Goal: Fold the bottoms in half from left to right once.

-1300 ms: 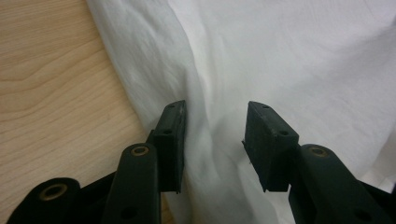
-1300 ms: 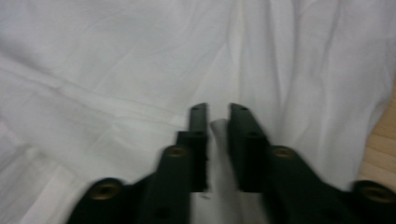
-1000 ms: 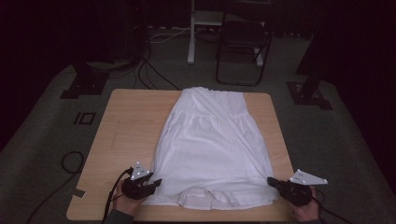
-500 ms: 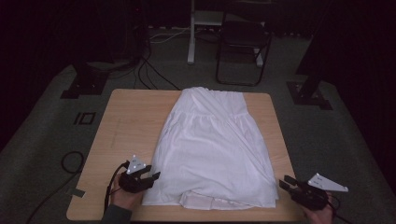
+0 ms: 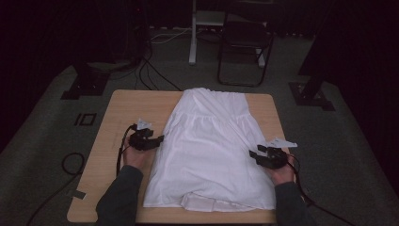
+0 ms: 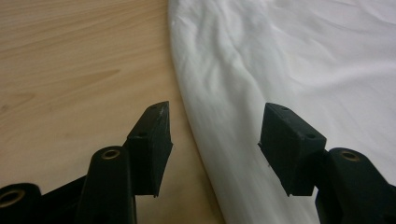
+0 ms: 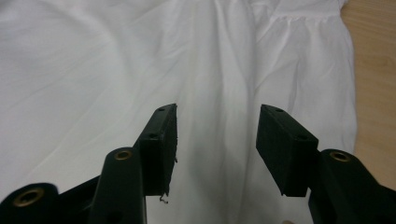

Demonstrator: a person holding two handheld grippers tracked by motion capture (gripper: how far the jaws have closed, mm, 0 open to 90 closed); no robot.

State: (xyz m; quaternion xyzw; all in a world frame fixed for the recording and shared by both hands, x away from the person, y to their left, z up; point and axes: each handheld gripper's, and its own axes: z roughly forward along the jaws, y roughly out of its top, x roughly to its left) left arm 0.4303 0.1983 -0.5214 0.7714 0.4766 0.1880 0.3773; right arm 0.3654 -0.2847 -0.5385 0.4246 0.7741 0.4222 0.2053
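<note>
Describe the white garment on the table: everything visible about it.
The white garment looks like a skirt or dress of thin, softly creased fabric. It lies flat on the wooden table, narrow gathered end at the far edge, with a gathered seam band below it, and flares wide toward the person. At the near hem a strip is folded up. The left gripper sits at its left edge, jaws open astride the edge; the right gripper is at its right edge, jaws open above the cloth. Neither grips it.
</note>
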